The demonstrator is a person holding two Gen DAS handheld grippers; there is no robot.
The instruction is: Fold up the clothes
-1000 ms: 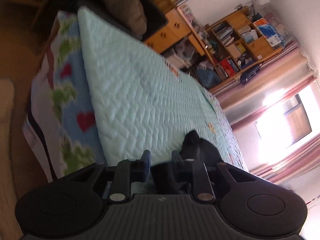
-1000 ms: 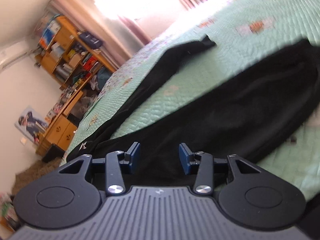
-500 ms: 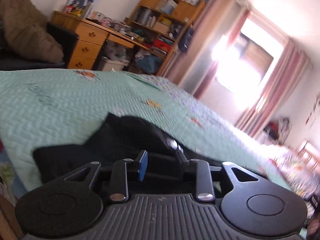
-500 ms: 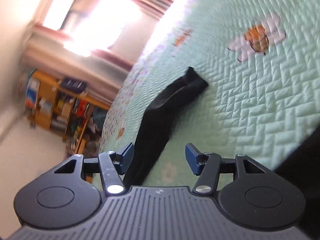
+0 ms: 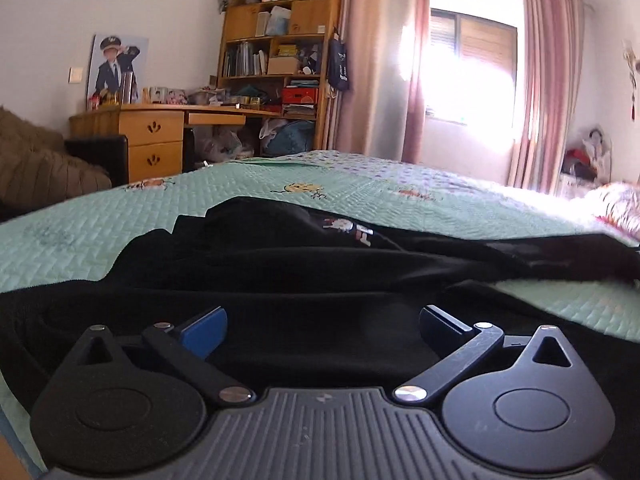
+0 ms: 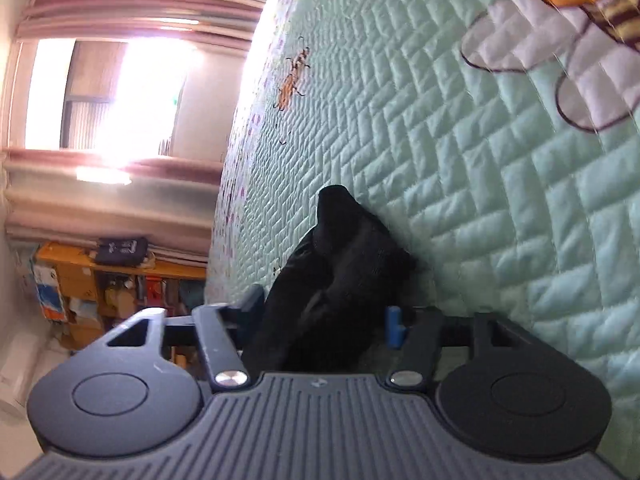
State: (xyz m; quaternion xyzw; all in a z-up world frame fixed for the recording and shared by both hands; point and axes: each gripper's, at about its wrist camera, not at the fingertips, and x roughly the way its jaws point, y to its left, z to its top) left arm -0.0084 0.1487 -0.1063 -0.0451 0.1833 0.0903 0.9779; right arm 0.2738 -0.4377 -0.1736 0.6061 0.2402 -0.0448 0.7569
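Mint-green quilted bedding (image 5: 400, 204) is spread over the bed and fills the middle band of the left wrist view, with a black garment (image 5: 304, 264) laid across it from the left edge to the right edge of the frame; a small white and red print is seen on the garment near the centre. The left tongs (image 5: 322, 322) are seen at the lower centre, just above the near fold of the garment; their jaws have just been opening and stand wide apart, with nothing clamped between the blue pads. In the right wrist view, which is rolled on its side, a narrow end of the black garment (image 6: 340, 264) is seen at the lower centre, lying on the same quilt (image 6: 460, 160). The right tongs (image 6: 324, 320) have just been closing and are clamped on that bunched end. A bee motif (image 6: 560, 32) is stitched into the quilt at the upper right. Beyond the bed, a wooden bookshelf (image 5: 276, 52) and a desk (image 5: 160, 128) are seen at the upper left, and a bright window (image 5: 468, 76) with pink curtains at the upper right.
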